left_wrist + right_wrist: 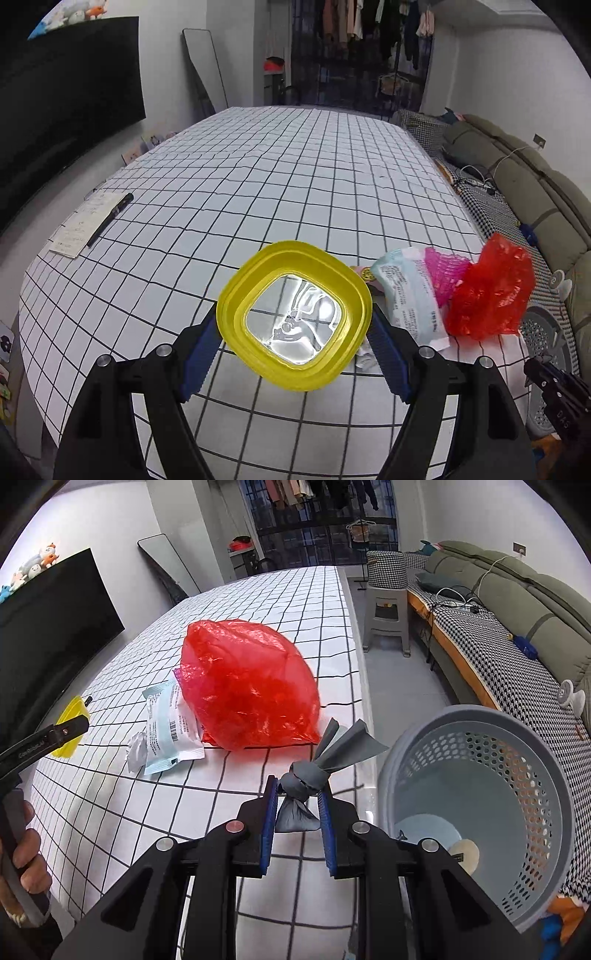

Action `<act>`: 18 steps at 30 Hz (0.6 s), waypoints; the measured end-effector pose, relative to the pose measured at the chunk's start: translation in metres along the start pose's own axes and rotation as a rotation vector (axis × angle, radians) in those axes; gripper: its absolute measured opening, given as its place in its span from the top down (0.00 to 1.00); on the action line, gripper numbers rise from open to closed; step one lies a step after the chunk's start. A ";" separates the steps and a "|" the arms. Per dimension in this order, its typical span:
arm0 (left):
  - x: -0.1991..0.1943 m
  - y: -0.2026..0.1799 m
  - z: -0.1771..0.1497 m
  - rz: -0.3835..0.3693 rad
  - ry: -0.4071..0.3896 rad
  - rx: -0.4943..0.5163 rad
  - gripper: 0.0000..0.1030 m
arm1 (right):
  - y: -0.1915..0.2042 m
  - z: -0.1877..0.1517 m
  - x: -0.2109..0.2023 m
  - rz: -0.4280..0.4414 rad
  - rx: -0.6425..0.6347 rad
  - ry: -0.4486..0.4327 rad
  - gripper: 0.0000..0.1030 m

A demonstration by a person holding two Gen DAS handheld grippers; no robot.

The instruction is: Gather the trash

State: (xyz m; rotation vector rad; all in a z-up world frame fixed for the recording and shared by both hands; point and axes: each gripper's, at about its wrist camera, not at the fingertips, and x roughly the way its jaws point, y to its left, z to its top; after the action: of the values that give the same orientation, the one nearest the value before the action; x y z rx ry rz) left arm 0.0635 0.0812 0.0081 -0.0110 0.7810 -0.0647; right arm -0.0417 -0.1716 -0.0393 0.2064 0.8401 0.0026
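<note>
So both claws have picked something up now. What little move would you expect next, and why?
Probably the right gripper swings a little to the right, over the grey basket, and lets go. It is shut on a knotted grey bag, and the basket stands open beside the table. The left gripper holds a yellow tub farther from the basket, so it would likely follow.

I can't read the print on the pale wrapper (410, 295), the red bag (251, 686) hides most of the pink netting (443, 273) behind it, the small items in the basket (554, 812) stay unclear, and the notepad (85, 225) writing is too small.
</note>
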 end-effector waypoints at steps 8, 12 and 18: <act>-0.024 -0.057 -0.004 -0.102 -0.045 0.077 0.28 | -0.034 -0.013 -0.031 -0.058 0.055 -0.031 0.79; -0.029 -0.092 -0.008 -0.167 -0.049 0.120 0.28 | -0.061 -0.016 -0.045 -0.094 0.092 -0.037 0.79; -0.027 -0.143 -0.014 -0.267 -0.026 0.196 0.28 | -0.103 -0.022 -0.063 -0.161 0.142 -0.048 0.79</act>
State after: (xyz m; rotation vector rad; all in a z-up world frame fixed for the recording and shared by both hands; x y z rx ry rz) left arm 0.0264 -0.0591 0.0223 0.0699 0.7410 -0.3933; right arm -0.1082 -0.2735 -0.0252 0.2710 0.8072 -0.2129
